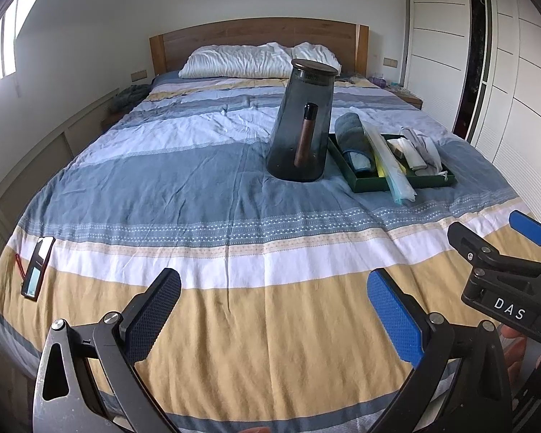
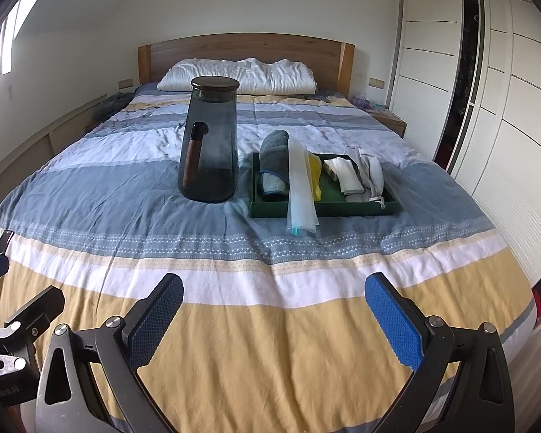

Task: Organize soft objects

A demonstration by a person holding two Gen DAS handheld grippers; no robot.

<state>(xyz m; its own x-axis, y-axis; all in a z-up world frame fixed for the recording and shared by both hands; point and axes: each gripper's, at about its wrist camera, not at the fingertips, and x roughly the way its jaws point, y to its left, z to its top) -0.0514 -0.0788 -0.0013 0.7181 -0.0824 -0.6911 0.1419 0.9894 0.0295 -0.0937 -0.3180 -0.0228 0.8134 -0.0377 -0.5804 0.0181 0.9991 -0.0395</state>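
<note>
Left wrist view: I am holding the left claw (image 1: 274,310) wide open and empty; the right claw (image 2: 274,310) likewise, both hovering over the bed (image 2: 270,342). Ahead of them, the tray (image 2: 328,208) of cloths (image 2: 274,166) is sitting beside the jug (image 2: 212,144).

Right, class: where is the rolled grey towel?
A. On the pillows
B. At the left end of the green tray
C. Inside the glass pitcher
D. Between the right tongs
B: the rolled grey towel lies at the left end of the green tray, beside the pitcher.
</note>
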